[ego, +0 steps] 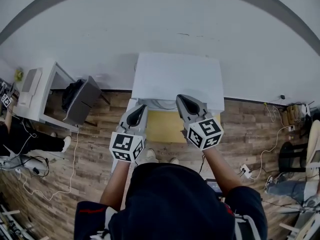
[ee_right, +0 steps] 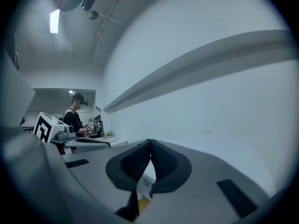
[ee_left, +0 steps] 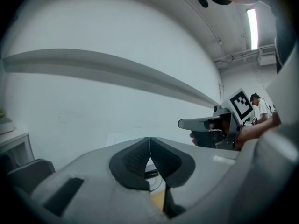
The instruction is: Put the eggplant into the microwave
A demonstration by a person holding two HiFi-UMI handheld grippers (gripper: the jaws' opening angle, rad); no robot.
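Head view, left gripper (ego: 141, 107): hovering over the near part of a yellow tabletop (ego: 165, 126), its tongs pointing toward the wall (ego: 150, 29).
Head view, right gripper (ego: 180, 98): hovering just beside the left one, reaching slightly farther forward.
Head view, microwave (ego: 177, 76): showing as a white box top, sitting at the tabletop's far end against the wall.
Eggplant: showing in no view, so neither its look nor its place can be told.
Left gripper view: the tongs (ee_left: 150, 141) are pressing tip to tip, gripping nothing; the right gripper (ee_left: 184, 123) is showing at the right.
Right gripper view: the tongs (ee_right: 150, 143) are meeting at the tips, likewise empty; the left gripper (ee_right: 105, 143) is showing at the left, and a person (ee_right: 74, 118) is standing far behind.
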